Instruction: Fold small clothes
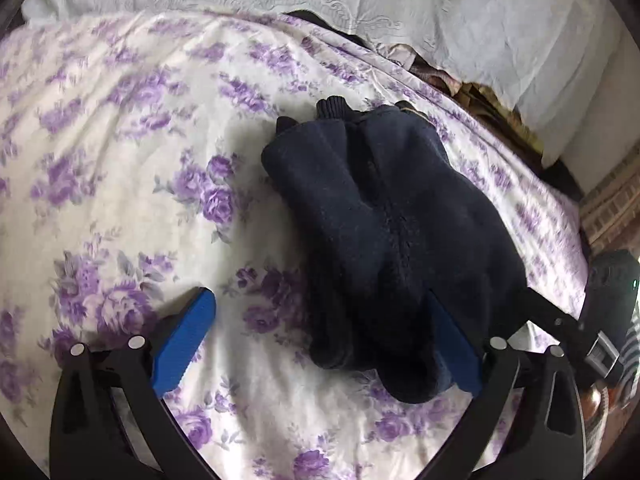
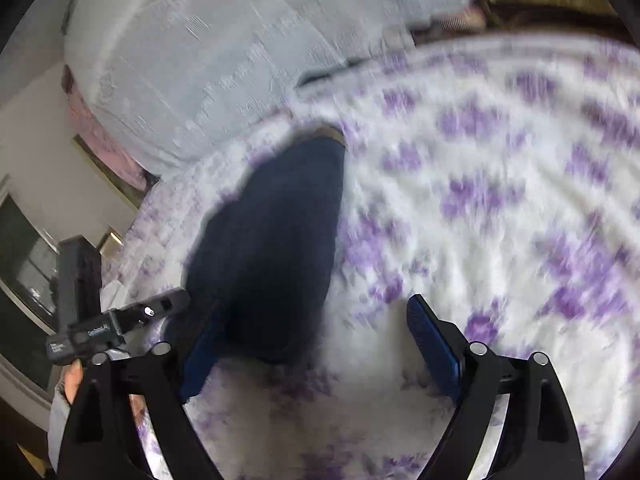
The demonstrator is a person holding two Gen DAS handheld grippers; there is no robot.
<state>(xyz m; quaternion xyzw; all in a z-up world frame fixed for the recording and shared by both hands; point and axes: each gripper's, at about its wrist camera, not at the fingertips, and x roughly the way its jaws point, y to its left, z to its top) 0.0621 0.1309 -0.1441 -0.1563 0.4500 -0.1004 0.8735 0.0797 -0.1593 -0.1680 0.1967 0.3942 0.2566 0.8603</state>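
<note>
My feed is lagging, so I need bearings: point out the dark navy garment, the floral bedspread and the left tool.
dark navy garment (image 1: 384,216), left wrist view, middle of the folded bundle.
floral bedspread (image 1: 120,152), left wrist view, bare patch left of the garment.
left tool (image 1: 320,344), left wrist view, midway between its blue tips.
</note>
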